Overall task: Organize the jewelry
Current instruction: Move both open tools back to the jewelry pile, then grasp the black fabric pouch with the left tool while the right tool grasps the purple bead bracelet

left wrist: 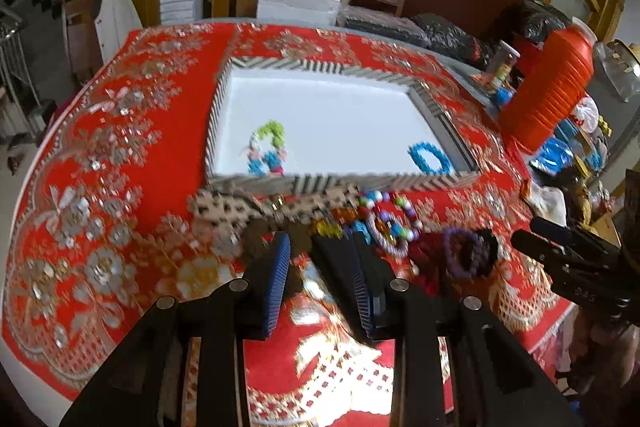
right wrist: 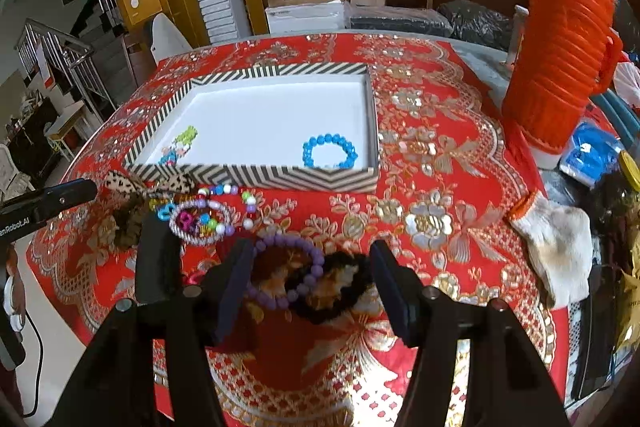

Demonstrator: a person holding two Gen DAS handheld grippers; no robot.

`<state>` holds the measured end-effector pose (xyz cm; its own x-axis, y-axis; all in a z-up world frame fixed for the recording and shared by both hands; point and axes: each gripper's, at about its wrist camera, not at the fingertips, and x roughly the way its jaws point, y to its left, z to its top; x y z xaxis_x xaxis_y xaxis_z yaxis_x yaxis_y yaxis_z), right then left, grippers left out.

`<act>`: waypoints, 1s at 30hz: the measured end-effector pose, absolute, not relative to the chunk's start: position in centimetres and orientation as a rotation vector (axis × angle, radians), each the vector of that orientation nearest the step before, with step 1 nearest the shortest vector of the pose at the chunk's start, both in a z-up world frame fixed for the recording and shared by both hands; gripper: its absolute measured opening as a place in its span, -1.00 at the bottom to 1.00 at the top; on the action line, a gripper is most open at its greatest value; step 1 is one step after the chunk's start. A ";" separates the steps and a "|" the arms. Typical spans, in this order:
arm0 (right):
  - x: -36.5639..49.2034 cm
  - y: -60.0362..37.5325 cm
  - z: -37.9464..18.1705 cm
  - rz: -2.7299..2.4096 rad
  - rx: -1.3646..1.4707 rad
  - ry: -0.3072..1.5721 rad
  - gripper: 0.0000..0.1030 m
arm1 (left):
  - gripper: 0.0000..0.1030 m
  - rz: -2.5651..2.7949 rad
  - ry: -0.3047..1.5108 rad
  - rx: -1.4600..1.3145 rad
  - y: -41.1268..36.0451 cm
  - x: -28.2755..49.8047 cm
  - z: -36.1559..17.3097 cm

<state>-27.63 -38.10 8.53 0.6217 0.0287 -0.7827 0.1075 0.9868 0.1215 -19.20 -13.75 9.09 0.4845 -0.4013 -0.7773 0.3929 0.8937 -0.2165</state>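
In the left wrist view, the left gripper (left wrist: 320,255) was seen narrowly parted with nothing clearly held, above the heap of loose beaded bracelets (left wrist: 384,223) just before the striped-rimmed white tray (left wrist: 336,183). In the right wrist view, the right gripper (right wrist: 312,279) was seen opening, its jaws bracketing the purple beaded bracelet (right wrist: 288,273) and black fuzzy scrunchie (right wrist: 340,287), long axis crosswise; a blue beaded bracelet (right wrist: 330,157) lay in the tray beyond.
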 end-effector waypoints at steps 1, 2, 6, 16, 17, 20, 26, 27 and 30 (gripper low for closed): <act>-27.9 -38.2 8.3 -0.045 0.163 0.902 0.23 | -0.67 -0.496 0.961 -0.016 -13.9 -19.4 8.8; -28.2 -38.4 8.1 -0.047 0.164 0.906 0.23 | -0.67 -0.509 0.975 -0.026 -14.0 -19.6 8.5; -28.9 -39.6 6.8 -0.072 0.185 0.933 0.23 | -0.67 -0.551 1.034 -0.074 -14.3 -20.0 6.9; -28.7 -40.6 3.9 -0.086 0.188 0.980 0.22 | -0.60 -0.588 1.121 -0.176 -16.2 -19.0 3.6; -28.6 -40.5 3.9 -0.084 0.183 0.980 0.22 | -0.59 -0.583 1.121 -0.173 -16.5 -19.0 3.4; -28.3 -40.7 3.7 -0.084 0.182 0.979 0.20 | -0.58 -0.576 1.128 -0.174 -16.8 -18.7 3.0; -27.7 -41.6 3.5 -0.085 0.224 0.974 0.01 | -0.57 -0.572 1.131 -0.155 -17.4 -18.3 2.5; -27.6 -41.3 3.6 -0.068 0.223 0.971 -0.04 | -0.57 -0.570 1.131 -0.154 -17.5 -18.3 2.4; -27.1 -40.4 3.7 -0.025 0.212 0.972 -0.34 | -0.57 -0.560 1.118 -0.132 -17.9 -18.5 2.4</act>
<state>-27.06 -40.37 3.73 0.5647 0.0735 -0.8220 0.1159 0.9791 0.1672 -18.48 -17.92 2.43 0.3162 -0.4883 -0.8134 0.3589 0.8552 -0.3739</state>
